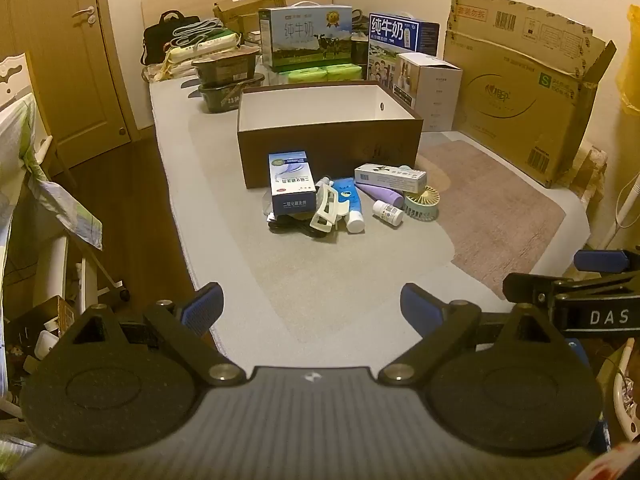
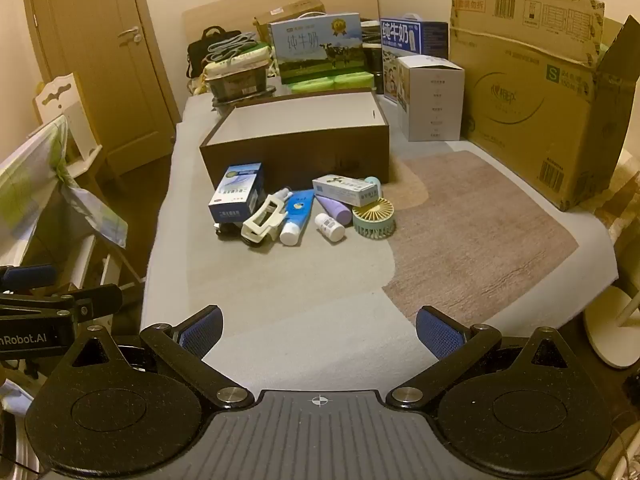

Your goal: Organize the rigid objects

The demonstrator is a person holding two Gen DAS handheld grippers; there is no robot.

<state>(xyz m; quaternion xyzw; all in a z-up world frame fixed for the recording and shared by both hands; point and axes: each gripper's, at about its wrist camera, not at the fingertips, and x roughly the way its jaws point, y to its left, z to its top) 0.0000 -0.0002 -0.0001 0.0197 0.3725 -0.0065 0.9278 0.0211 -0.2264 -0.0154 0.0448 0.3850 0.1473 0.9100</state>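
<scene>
A brown open box with a white inside (image 1: 328,136) (image 2: 296,148) stands on the bed. In front of it lies a pile: a blue-white carton (image 1: 291,182) (image 2: 237,192), a white clip-like holder (image 1: 326,212) (image 2: 264,220), a blue tube (image 1: 350,204) (image 2: 296,216), a purple tube (image 1: 380,194) (image 2: 334,208), a white pill bottle (image 1: 387,212) (image 2: 330,227), a long white carton (image 1: 390,176) (image 2: 346,190) and a small round fan (image 1: 421,202) (image 2: 374,218). My left gripper (image 1: 312,306) is open and empty, well short of the pile. My right gripper (image 2: 320,330) is open and empty too.
A large cardboard box (image 1: 520,92) (image 2: 536,96) stands at the right. Milk cartons (image 1: 306,38), a white carton (image 1: 430,88) and stacked bags (image 1: 208,48) line the far end. The bed's left edge (image 1: 172,184) drops to the floor beside a drying rack (image 1: 48,200).
</scene>
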